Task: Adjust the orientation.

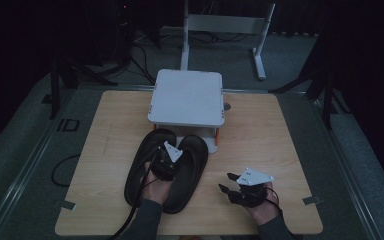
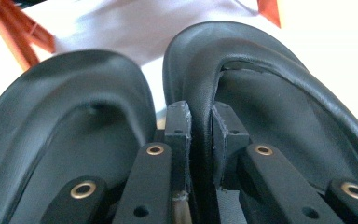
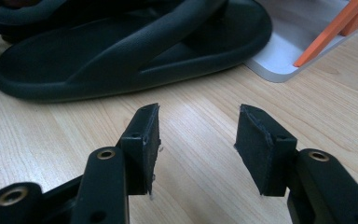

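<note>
- The wooden table (image 1: 260, 150) carries everything, its bare top stretching between my two hands
- The white stand (image 1: 187, 97) sits at the far middle of the table on orange legs (image 3: 328, 35), and the toes of the sandals reach just under its front edge
- Two black sandals lie side by side, soles down: the left sandal (image 1: 142, 165) and the right sandal (image 1: 190, 170), touching along their inner edges
- My left gripper (image 2: 200, 135) is over the pair and clamped on the strap (image 2: 200, 88) of the right sandal, the pads pressed against both sides of it
- My right gripper (image 3: 198, 144) hangs low over bare wood, right of the sandals and near them, jaws apart with nothing between the pads
</note>
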